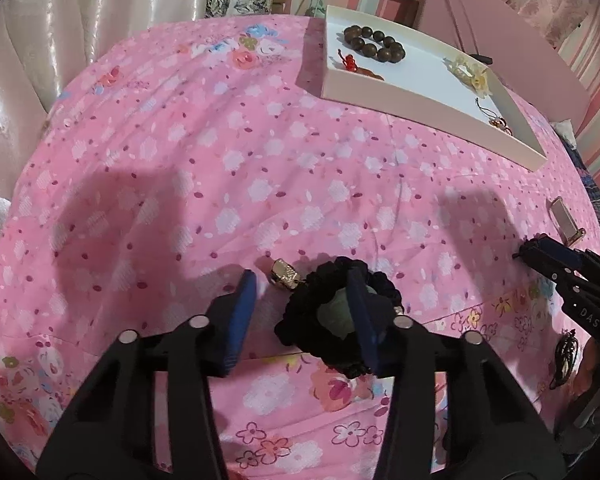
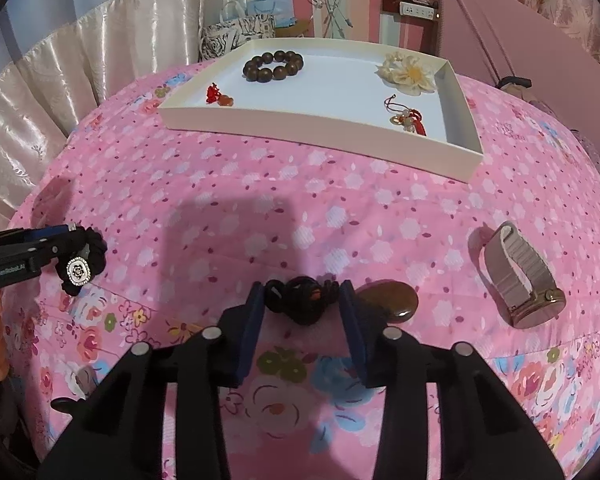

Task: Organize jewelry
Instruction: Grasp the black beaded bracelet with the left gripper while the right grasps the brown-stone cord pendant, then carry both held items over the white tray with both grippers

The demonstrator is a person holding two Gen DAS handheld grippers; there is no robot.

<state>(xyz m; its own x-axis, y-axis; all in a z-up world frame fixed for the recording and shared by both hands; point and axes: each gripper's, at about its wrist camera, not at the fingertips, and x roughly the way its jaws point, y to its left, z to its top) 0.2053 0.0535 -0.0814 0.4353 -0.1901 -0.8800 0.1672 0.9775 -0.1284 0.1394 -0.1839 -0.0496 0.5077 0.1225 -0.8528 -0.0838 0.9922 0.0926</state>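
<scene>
The left fingers (image 1: 244, 304) stand half open around a black scrunchie (image 1: 336, 312) on the bed (image 1: 220, 160); one pad cuts into it, the other is apart, so nothing is gripped. The right gripper (image 2: 302, 312) brackets a black hair tie (image 2: 300, 300), its pads at the sides; whether they press I cannot tell. Both items probably go into the tray (image 2: 300, 124), where a bead bracelet (image 2: 273, 65) already lies.

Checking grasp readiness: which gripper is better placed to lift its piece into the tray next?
Right, probably. The right gripper has both pads against the black corded piece, tray straight ahead. The left gripper straddles only part of the black scrunchie, one pad clear of it.
</scene>
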